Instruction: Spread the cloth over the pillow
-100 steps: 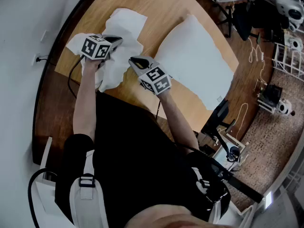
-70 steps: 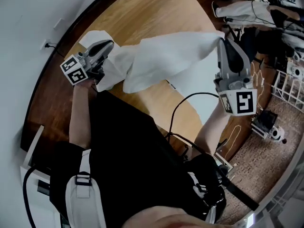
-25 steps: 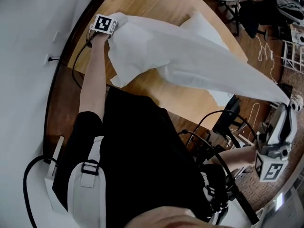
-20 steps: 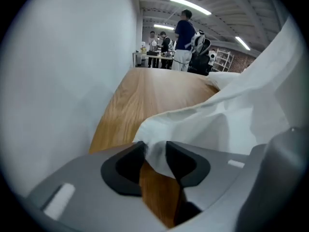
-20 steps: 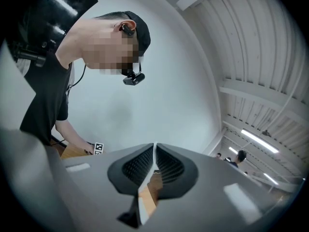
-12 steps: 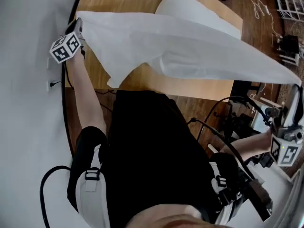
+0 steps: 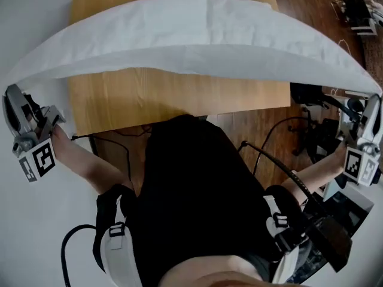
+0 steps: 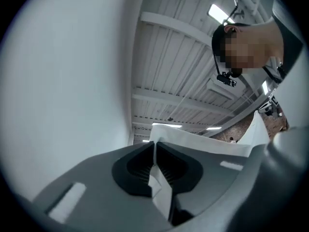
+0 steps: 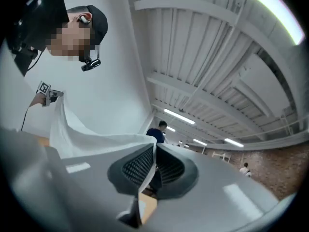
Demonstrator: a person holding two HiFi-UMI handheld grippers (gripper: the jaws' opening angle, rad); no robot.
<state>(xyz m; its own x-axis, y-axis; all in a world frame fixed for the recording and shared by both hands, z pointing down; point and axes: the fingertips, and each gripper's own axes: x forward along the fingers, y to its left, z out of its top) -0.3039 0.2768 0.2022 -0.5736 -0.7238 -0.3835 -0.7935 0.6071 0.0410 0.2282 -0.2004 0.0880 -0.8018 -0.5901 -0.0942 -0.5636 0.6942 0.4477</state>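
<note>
The white cloth (image 7: 197, 37) hangs stretched in a wide arch over the wooden table (image 7: 179, 97). My left gripper (image 7: 11, 94) is at the far left, shut on one corner of the cloth (image 8: 161, 187). My right gripper (image 7: 374, 103) is at the far right, shut on the opposite corner (image 9: 145, 178). In both gripper views a thin fold of cloth is pinched between the ribbed pads. The pillow lies under the cloth and is almost wholly hidden. In the right gripper view the cloth (image 9: 96, 144) runs across to the left gripper (image 9: 48, 93).
My body in black (image 7: 191, 178) stands against the table's near edge. A pale wall is close behind the left gripper. Dark equipment and cables (image 7: 317, 100) stand on the wooden floor beside the table's right end, below the right gripper.
The left gripper has swung from the table's far left corner down to my left side. The cloth, slack and slanted before, now spans wide between both grippers above the table and pillow.
</note>
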